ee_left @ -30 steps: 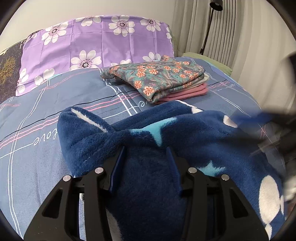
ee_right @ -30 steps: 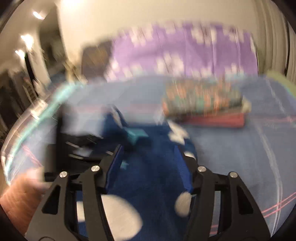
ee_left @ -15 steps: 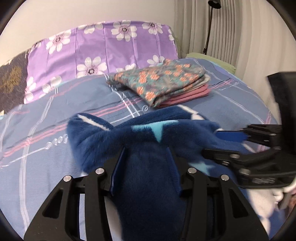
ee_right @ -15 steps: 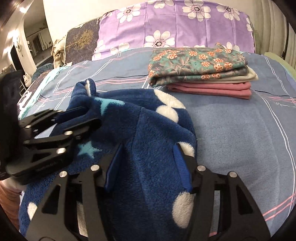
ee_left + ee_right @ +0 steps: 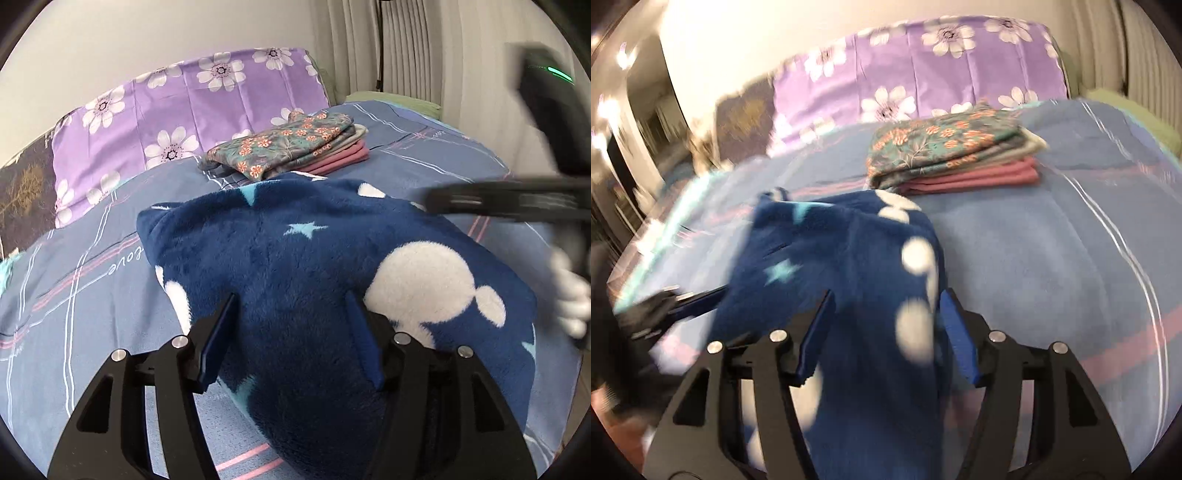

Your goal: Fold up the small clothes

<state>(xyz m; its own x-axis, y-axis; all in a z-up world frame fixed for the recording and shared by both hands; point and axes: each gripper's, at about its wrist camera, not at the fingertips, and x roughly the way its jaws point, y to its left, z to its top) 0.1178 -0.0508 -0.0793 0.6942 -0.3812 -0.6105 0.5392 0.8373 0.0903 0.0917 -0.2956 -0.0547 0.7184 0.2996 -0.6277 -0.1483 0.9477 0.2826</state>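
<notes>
Finding the jaws of the left gripper (image 5: 291,332) parted and just now widening, with the fleece garment (image 5: 295,251) lying between them but not pinched; the inner face of one blue pad is showing clear of the pile. Finding the same at the right gripper (image 5: 886,325): jaws just now widening, fleece running between them and not clamped, though that view is blurring.

Recording the garment as thick, plush, navy fleece printed with white rounded blotches and pale blue stars. Noting it lying in a rumpled, humped mass on the bed sheet (image 5: 74,295), at the near middle of the bed, with one corner sticking up at its far left.

Recording the sheet as smooth blue cotton crossed by white and pink lines. Noting a stack of folded clothes (image 5: 284,151) just beyond the garment: floral teal cloth on top, pale and pink layers beneath, edges squared. Noting a purple flowered pillow (image 5: 184,103) behind the stack, against the wall.

Seeing bare sheet to the left and right of the garment. Seeing pleated curtains (image 5: 406,55) bordering the far side of the bed.
</notes>
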